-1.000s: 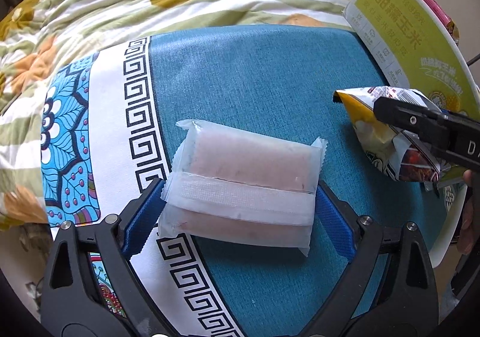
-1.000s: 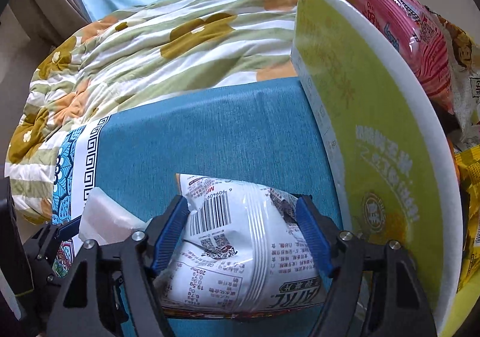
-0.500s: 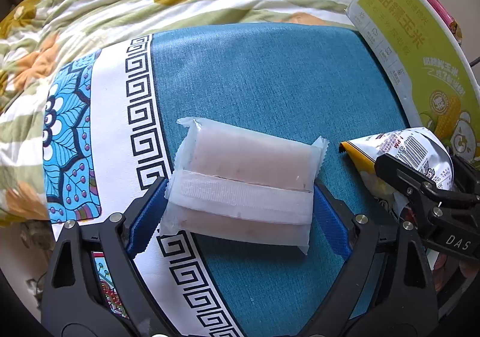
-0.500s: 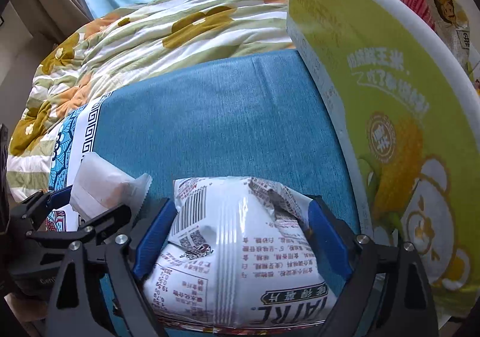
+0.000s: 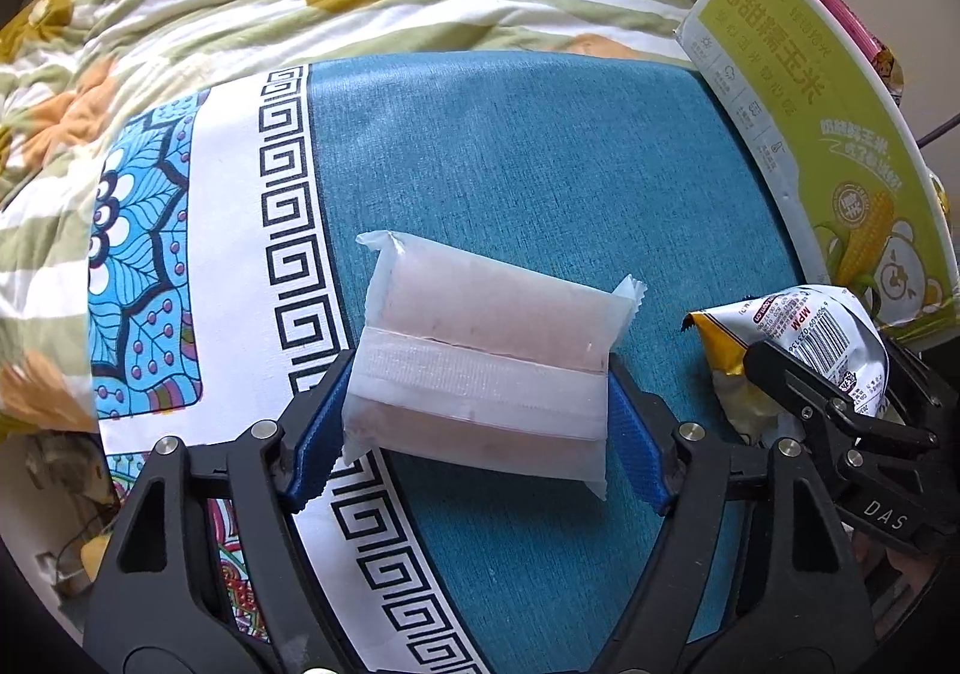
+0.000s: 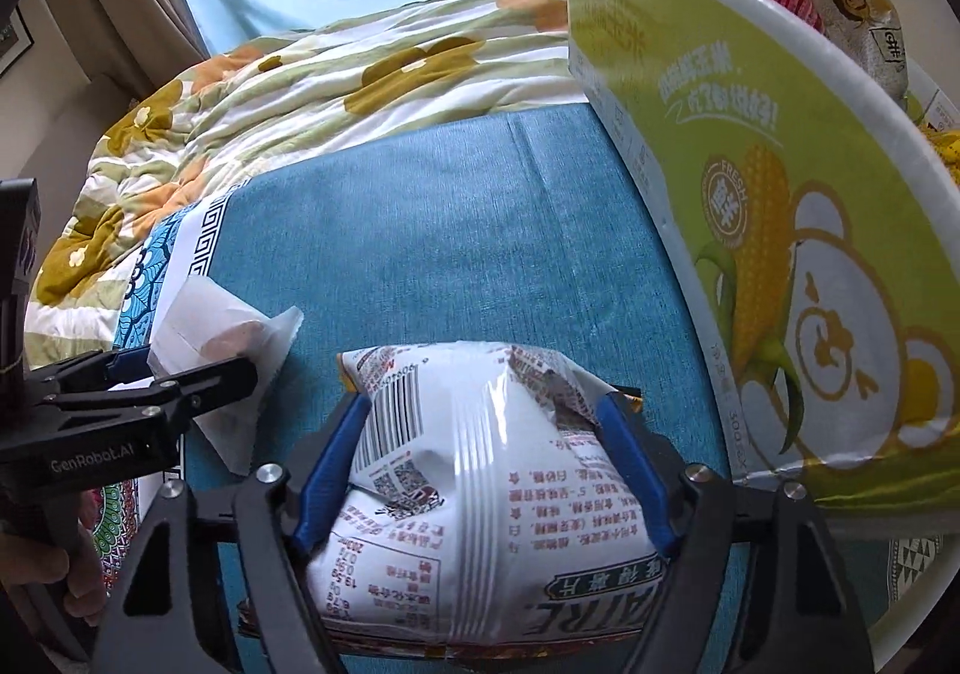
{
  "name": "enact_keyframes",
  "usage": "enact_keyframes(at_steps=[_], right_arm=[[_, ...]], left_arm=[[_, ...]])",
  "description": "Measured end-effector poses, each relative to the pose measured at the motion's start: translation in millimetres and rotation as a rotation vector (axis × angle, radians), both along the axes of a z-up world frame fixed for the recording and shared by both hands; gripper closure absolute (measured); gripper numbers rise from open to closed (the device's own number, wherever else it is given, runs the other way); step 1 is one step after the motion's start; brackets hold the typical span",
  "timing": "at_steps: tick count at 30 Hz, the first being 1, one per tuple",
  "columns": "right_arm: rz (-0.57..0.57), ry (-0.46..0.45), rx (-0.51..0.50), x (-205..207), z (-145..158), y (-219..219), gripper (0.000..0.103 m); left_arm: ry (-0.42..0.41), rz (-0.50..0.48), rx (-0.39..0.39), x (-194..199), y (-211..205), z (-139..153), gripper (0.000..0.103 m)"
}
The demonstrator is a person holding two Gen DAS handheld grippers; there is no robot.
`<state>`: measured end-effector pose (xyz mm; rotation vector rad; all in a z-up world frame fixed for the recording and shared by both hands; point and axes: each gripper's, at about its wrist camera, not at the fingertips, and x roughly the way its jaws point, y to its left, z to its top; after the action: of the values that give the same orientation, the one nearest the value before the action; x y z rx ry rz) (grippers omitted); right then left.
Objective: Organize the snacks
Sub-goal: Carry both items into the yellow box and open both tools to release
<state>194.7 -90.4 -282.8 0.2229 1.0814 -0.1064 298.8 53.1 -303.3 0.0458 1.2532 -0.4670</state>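
Lying crosswise, seemingly: translucent packet [image 5: 480, 368].

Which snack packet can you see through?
The frosted see-through packet in the left tool, showing pink snack inside. The white printed crisp bag hides its contents.

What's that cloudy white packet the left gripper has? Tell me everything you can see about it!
The cloudy white packet is a soft, see-through plastic pouch with a pale pinkish block inside. A wide sealed seam runs across its middle, and both ends are crimped with zigzag edges. It lies flat on the blue tablecloth, partly over the cloth's white patterned border. The left gripper has just been closing its jaws, and the blue pads now press against the packet's two short ends.
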Motion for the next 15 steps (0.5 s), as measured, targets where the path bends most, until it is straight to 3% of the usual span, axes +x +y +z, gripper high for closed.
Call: enact_keyframes(at_steps=[7, 15], right_arm=[[0.012, -0.051, 0.019, -4.1, 20.8, 5.7, 0.033], [0.022, -0.184, 0.049, -12.3, 92.7, 1.3, 0.033]], left_arm=[[-0.034, 0.026, -0.020, -10.6, 10.2, 34.7, 0.029], [-0.172, 0.032, 0.004, -15.2, 3.1, 125.1, 0.029]])
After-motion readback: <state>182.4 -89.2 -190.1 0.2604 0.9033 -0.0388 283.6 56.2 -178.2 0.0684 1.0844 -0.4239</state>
